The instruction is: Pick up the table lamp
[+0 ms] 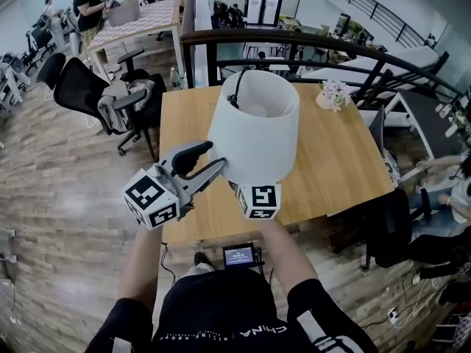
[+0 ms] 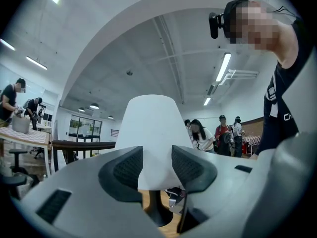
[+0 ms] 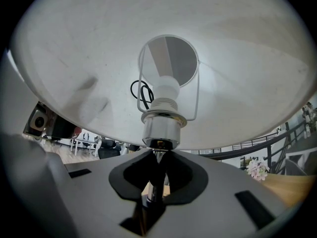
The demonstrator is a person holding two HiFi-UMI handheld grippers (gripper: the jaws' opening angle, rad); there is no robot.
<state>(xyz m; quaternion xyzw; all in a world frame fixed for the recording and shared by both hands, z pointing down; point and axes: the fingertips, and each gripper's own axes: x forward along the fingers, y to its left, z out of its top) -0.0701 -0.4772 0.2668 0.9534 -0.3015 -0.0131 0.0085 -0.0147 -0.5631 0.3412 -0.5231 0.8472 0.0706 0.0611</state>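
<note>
The table lamp has a white shade (image 1: 254,131) with a black cord in its open top. It stands over the wooden table (image 1: 331,168). My right gripper (image 3: 158,170) is under the shade, shut on the thin metal stem (image 3: 151,192) just below the chrome socket (image 3: 161,128). In the head view only its marker cube (image 1: 259,201) shows. My left gripper (image 1: 210,164) is at the shade's lower left edge. Its jaws stand apart, with the shade (image 2: 148,133) just beyond the pads (image 2: 121,170). The black stem and base (image 2: 158,214) show below.
A small bunch of flowers (image 1: 333,94) sits at the table's far right. A dark railing (image 1: 309,43) curves behind the table. Office chairs (image 1: 96,94) stand to the left, a dark chair (image 1: 390,226) to the right. A small screen (image 1: 241,255) is at the near edge.
</note>
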